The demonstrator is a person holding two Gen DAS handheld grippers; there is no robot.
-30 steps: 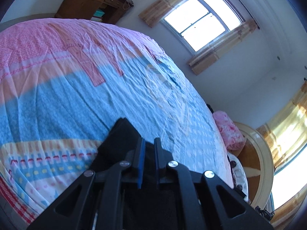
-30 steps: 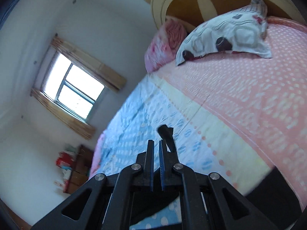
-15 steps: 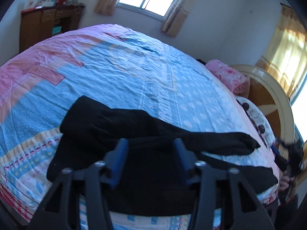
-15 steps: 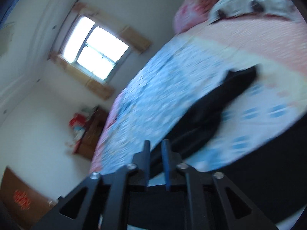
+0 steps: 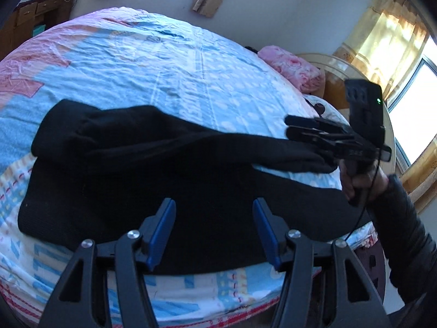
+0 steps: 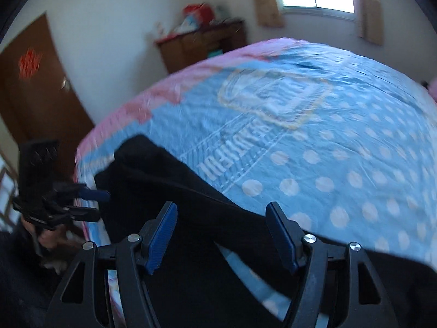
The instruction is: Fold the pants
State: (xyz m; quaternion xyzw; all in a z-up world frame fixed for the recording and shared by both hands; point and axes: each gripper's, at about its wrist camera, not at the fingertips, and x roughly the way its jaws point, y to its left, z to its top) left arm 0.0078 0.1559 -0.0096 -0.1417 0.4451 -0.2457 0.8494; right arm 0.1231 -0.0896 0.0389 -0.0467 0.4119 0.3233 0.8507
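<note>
The black pants (image 5: 142,180) lie spread on the near edge of the blue polka-dot bedspread (image 5: 174,65), one leg draped over the other. The left gripper (image 5: 214,229) hovers over them, jaws apart, nothing pinched. The right gripper (image 6: 221,235) has just been opening, its blue pads (image 6: 163,236) empty above the cloth

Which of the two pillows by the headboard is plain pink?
The farther pillow, lying at the bed's far corner. It is pink all over, while the nearer pillow, mostly hidden behind the right tool, is white with dark spots.
</note>
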